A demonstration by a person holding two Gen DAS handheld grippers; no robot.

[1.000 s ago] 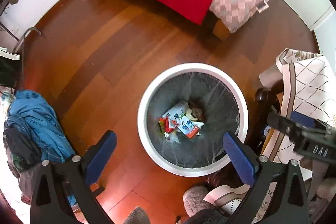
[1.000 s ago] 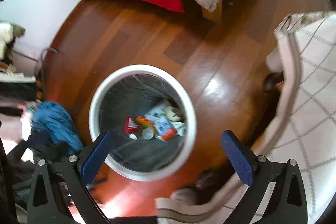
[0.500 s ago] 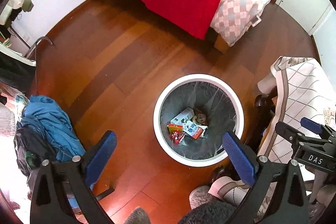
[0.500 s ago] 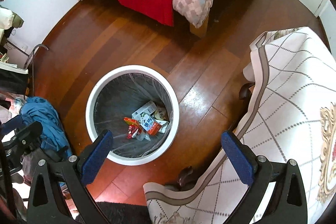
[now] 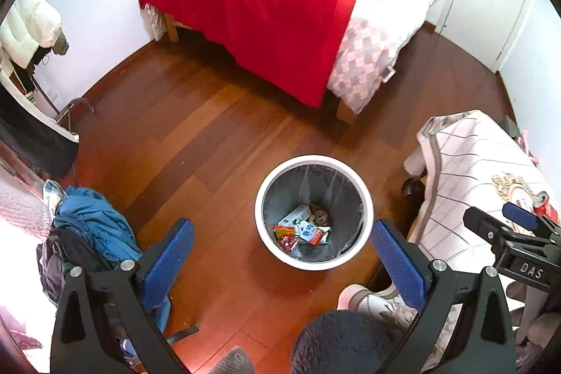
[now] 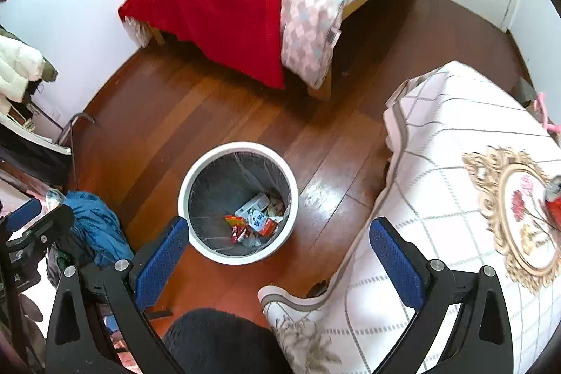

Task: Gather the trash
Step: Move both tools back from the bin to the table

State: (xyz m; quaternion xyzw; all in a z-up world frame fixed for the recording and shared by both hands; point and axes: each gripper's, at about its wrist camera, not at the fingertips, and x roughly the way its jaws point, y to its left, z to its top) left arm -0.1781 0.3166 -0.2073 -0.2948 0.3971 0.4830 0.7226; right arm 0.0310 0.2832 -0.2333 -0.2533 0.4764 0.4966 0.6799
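1. The left claw (image 5: 282, 263) hangs above the wooden floor (image 5: 182, 142) with its blue fingers spread wide apart and nothing between them.
2. The right claw (image 6: 277, 258) is likewise spread wide and empty, held over the floor between the bin and the desk.
3. The white bin (image 5: 260, 198) stands upright on the floor, lined with a thin plastic bag. The trash (image 5: 301, 230) lies at its bottom: a few small cartons and wrappers, red, white and blue.
4. In the right view the bin (image 6: 184, 195) sits just beyond the claw's left finger, the trash (image 6: 254, 219) inside.
5. A desk (image 6: 438, 163) under a white checked cloth is just right of the bin; a red can (image 6: 554, 198) stands on it near the edge of the view.
6. A bed (image 5: 280, 23) with a red blanket stands along the far wall.
7. A blue jacket (image 5: 91, 223) is heaped at the left.
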